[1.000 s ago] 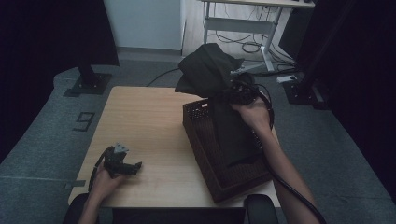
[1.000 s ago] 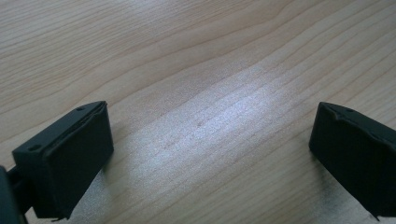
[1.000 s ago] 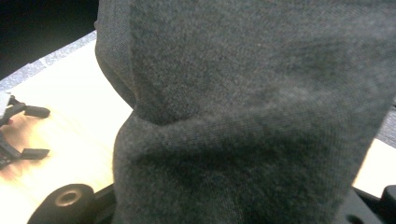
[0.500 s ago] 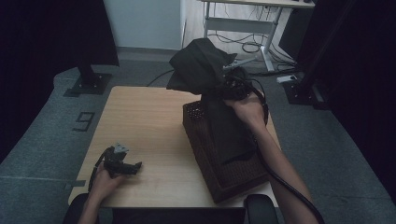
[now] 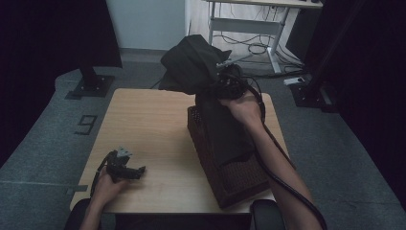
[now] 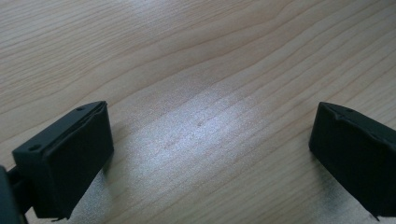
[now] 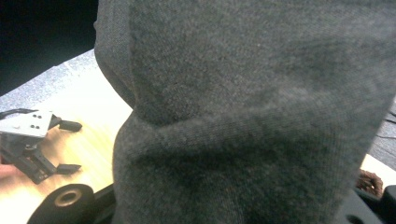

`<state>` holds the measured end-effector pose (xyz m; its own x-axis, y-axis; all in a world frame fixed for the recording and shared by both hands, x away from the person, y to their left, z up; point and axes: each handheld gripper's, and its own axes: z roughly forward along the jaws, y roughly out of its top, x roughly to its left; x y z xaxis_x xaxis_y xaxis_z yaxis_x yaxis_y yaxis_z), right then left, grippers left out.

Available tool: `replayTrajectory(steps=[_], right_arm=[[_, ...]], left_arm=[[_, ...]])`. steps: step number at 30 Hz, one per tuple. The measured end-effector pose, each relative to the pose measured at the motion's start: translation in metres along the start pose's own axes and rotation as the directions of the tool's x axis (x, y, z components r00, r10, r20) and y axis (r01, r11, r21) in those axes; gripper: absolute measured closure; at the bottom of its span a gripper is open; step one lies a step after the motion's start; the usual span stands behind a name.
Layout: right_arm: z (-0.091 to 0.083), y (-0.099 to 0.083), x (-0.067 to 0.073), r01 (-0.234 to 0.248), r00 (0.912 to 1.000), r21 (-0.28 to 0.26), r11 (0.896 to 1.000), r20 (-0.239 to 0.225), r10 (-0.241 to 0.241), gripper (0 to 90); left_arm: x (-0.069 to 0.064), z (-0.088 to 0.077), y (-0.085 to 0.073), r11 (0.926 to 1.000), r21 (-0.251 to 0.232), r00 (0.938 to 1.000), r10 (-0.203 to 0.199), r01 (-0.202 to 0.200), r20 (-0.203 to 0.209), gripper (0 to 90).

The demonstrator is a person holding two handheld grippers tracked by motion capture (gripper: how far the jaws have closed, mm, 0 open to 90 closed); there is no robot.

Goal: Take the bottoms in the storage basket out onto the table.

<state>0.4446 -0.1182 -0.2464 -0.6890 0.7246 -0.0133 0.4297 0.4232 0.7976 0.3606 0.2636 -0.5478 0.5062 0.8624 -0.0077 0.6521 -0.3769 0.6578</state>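
Note:
A dark grey garment [image 5: 191, 67] is bunched above the far end of a dark wicker basket [image 5: 239, 184], and part of it trails down into the basket. My right gripper [image 5: 225, 85] is shut on the garment at the bunch, held above the basket's far rim. In the right gripper view the garment [image 7: 252, 116] hangs close in front and hides the jaws. My left gripper [image 5: 139, 171] rests on the wooden table [image 5: 148, 120] near its front left corner. Its jaws stand wide apart with bare wood between them [image 6: 210, 140]. It also appears as the left gripper [image 7: 71, 146] in the right gripper view.
The basket takes up the table's right side. Behind the table stand a white-framed desk [image 5: 249, 24] with cables [image 5: 258, 48] on the floor, and a black stand base [image 5: 91, 84] at the far left. Dark curtains hang on both sides.
My right gripper has risen and moved a little toward the table's far left, drawing more of the garment up out of the basket. The left gripper has stayed put.

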Motion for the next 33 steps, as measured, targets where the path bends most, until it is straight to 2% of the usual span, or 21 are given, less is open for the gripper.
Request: replayTrajectory(steps=[12,22,33], right_arm=[[0.010,0.012,0.016,0.020,0.9996,-0.015,1.000,-0.019,-0.020,62.8],[0.021,0.024,0.036,0.068,0.9974,-0.028,0.997,-0.023,-0.069,62.7],[0.033,0.035,0.053,0.077,0.9964,-0.043,0.996,-0.033,-0.078,62.7]], left_arm=[[0.000,0.000,0.000,1.0000,0.000,1.0000,-0.001,0.001,0.001,0.0],[0.000,0.000,0.000,1.0000,0.000,1.0000,-0.001,0.001,0.001,0.0],[0.000,0.000,0.000,1.0000,0.000,1.0000,-0.001,0.001,-0.001,0.0]])
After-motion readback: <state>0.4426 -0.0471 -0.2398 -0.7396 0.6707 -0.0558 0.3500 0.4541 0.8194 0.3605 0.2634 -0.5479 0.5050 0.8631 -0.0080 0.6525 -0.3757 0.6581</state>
